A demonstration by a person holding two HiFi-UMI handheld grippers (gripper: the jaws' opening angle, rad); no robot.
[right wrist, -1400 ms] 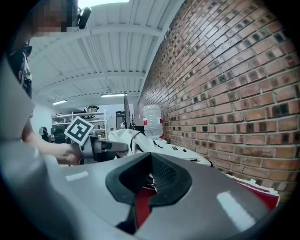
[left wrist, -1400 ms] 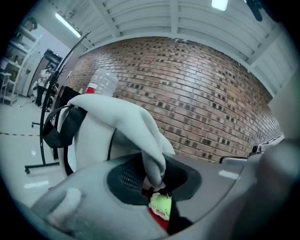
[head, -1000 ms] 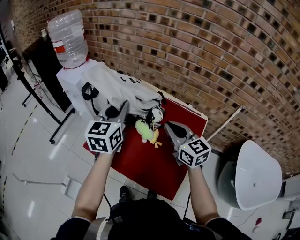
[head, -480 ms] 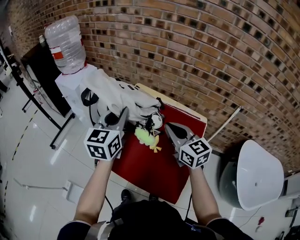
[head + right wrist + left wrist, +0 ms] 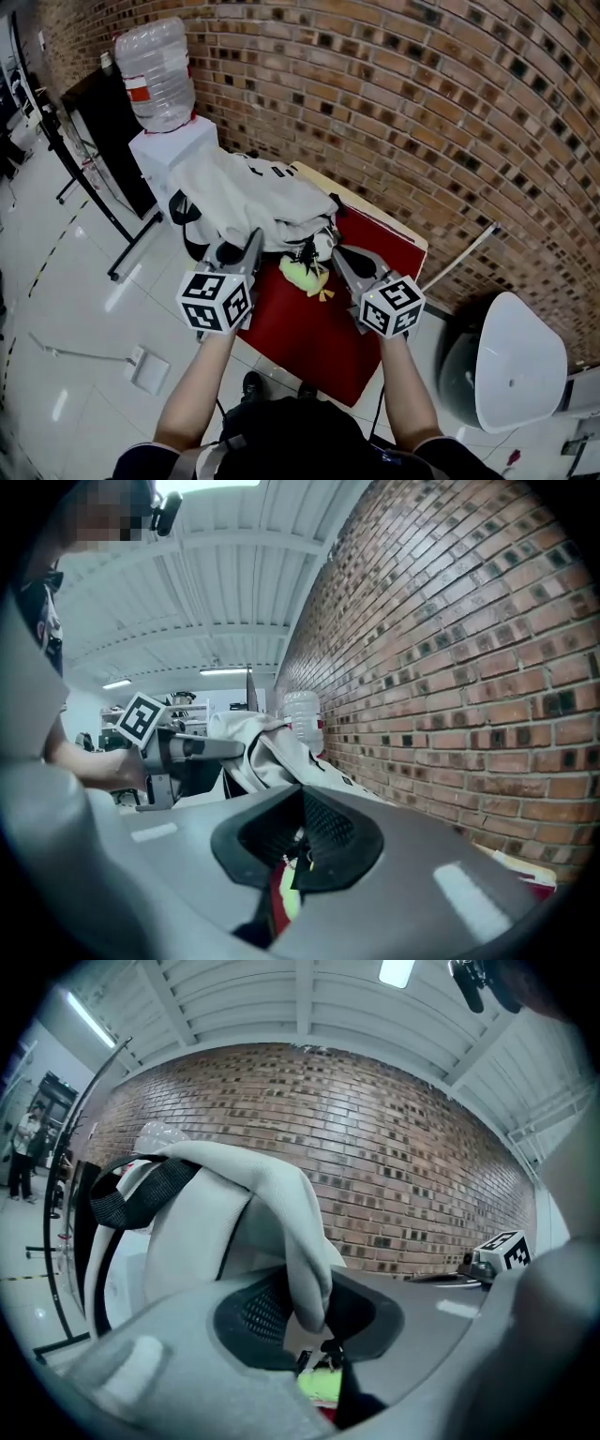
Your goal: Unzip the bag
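Note:
A white bag (image 5: 253,192) with black straps lies slumped over the far left of the red table (image 5: 309,328). My left gripper (image 5: 251,246) is at its near edge. In the left gripper view a fold of the bag (image 5: 216,1232) hangs pinched between the pads of that gripper (image 5: 305,1312), whose jaws are opening. My right gripper (image 5: 337,255) sits just right of the black zipper end. Seen from the right gripper (image 5: 298,841), the jaws are nearly together on a small beaded zipper pull (image 5: 292,856). A yellow-green plush toy (image 5: 302,274) dangles below it.
A brick wall (image 5: 422,112) runs behind the table. A water bottle (image 5: 157,75) stands on a white dispenser left of the bag. A black stand (image 5: 84,178) and a dustpan (image 5: 150,370) are on the floor at left, a white rounded chair (image 5: 516,366) at right.
The head view has swung a little, shifting the scene right and down. Both grippers keep their places at the bag, and the toy hangs where it did.

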